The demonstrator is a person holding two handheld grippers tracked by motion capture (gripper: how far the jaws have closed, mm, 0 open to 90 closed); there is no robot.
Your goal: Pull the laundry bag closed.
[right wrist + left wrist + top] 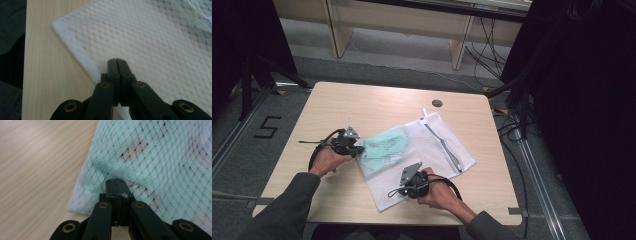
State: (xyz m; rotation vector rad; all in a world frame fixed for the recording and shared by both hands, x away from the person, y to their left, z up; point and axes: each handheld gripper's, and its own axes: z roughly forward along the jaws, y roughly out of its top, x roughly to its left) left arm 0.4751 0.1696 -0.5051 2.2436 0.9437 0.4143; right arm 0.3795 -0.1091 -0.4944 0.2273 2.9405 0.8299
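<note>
One mesh bag (pixel 422 150), two closed claws, left (pixel 117 181), right (pixel 117 60)

Lab or recording studio, not home. Bare wooden table (pixel 362 100) on grey floor (pixel 377 62). Black curtains (pixel 592 100) at both sides. Black tripod legs (pixel 262 75) at left. Loose cables (pixel 489 47) on floor at right. Number 5 (pixel 267 126) taped on floor beside table. Plain light wooden bench legs (pixel 337 30) behind.
</note>
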